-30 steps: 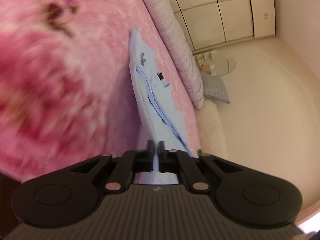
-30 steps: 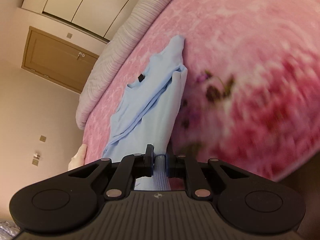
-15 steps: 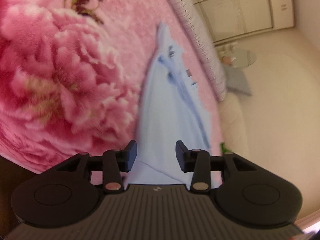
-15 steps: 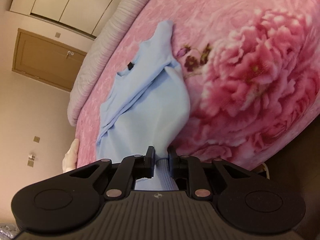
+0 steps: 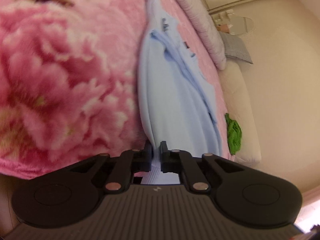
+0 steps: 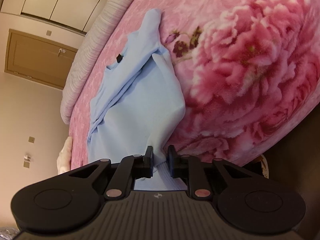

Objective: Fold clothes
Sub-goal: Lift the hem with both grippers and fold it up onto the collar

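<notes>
Left wrist view: my left tool [image 5: 156, 150] is gripping the hem of the light blue garment [image 5: 176, 92] again; its jaws were wide apart half a second ago and have just been closing onto the fabric, so I'm judging this a regrip before the fold. The garment is lying stretched along the pink floral blanket [image 5: 60, 70], near its edge.

Right wrist view: my right tool [image 6: 161, 156] is pinching the ribbed hem, jaws slightly apart around bunched cloth. The garment [image 6: 140, 104] is looking creased, sleeves tucked inward.
</notes>
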`<state>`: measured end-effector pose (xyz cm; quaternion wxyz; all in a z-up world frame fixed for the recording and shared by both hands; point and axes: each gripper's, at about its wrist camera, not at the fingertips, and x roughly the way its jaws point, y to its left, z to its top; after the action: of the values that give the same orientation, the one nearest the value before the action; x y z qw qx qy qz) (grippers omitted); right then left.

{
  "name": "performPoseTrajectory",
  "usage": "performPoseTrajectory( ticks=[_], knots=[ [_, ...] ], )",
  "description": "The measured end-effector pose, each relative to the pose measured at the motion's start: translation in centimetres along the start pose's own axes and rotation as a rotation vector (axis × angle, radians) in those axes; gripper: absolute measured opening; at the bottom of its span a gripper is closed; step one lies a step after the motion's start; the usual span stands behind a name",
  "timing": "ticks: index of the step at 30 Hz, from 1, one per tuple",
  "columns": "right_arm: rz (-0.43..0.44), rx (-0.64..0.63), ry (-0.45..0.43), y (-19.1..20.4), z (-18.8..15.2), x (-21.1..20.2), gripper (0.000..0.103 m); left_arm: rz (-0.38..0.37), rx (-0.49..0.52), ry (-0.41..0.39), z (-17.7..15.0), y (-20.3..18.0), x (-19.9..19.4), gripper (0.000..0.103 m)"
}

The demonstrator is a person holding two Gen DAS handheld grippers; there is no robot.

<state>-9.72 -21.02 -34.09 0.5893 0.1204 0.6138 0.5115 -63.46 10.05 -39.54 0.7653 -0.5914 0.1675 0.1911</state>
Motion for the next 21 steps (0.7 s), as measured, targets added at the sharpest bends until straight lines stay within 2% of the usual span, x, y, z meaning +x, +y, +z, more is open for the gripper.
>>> performPoseTrajectory(
  ticks=[4, 6, 9, 12, 15, 17, 18, 20, 21],
  knots=[
    [0.029, -0.034, -0.017, 1.4, 0.5, -1.3, 0.013, -0.096, 0.017, -0.036, 1.3, -2.3, -2.2, 0.002],
    [0.082, -0.041, -0.034, 2.3, 1.5, -2.1, 0.013, -0.143, 0.036, -0.051, 2.8, -3.9, -2.7, 0.002],
    [0.152, -0.070, -0.078, 3.9, 4.1, -2.6, 0.013, -0.194, 0.042, -0.080, 6.3, -5.9, -2.3, 0.002],
    [0.203, -0.065, -0.127, 5.1, 8.2, -1.8, 0.013, -0.213, -0.009, -0.121, 11.5, -6.8, 0.0, 0.002],
    [0.191, -0.021, -0.177, 5.3, 13.3, 1.0, 0.013, -0.148, -0.089, -0.156, 16.2, -6.0, 3.7, 0.003],
    [0.169, 0.032, -0.181, 4.5, 16.3, 3.8, 0.015, -0.060, -0.169, -0.171, 18.9, -4.3, 6.3, 0.004],
    [0.116, 0.075, -0.175, 3.9, 17.9, 5.6, 0.020, -0.006, -0.193, -0.179, 19.7, -3.6, 7.1, 0.009],
    [0.031, 0.159, -0.166, 2.5, 19.7, 7.9, 0.039, 0.057, -0.222, -0.193, 20.9, -2.0, 7.7, 0.018],
    [0.011, 0.186, -0.168, 1.9, 20.4, 8.7, 0.040, 0.074, -0.214, -0.203, 21.1, -1.5, 7.5, 0.022]
  ],
)
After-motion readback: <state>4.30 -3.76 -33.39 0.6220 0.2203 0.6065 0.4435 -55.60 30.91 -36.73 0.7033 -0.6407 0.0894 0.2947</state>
